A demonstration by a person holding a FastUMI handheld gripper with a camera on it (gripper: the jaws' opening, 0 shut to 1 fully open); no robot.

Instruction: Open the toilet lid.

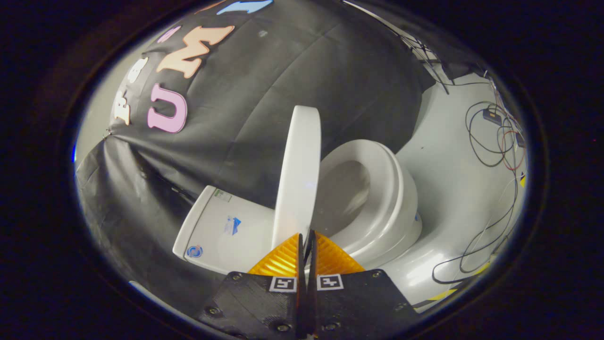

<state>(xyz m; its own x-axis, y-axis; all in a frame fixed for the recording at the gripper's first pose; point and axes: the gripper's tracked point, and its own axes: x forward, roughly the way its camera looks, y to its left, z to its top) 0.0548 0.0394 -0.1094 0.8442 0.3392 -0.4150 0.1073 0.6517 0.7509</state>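
The toilet lid (298,174) stands raised just ahead of the tongs (307,236), seen almost edge-on and rising away from the fingertips toward the cloth wall (283,80). To one side of it the seat (377,198) lies down on the bowl with its opening uncovered; to the other side sits the cistern (226,226), whose flat top faces the camera. Judging from this, the lifting is essentially done: the lid is well off the seat and close to upright. What may be left is tipping it the last bit back against the cistern, if it is not there already, and drawing the tongs clear.

The tongs are closed to a very thin slit, fingers nearly meeting. Their tips overlap the lid's lower edge in the view, but whether they pinch that edge, merely touch it, or sit in front of it cannot be told.

Also hard to make out: the hinge and whether the lid leans on the cistern, both hidden behind the lid and fingers. The bowl's base is cut off by the tongs' body. Loose cables (490,141) trail over the pale floor (448,156) well beyond the bowl.
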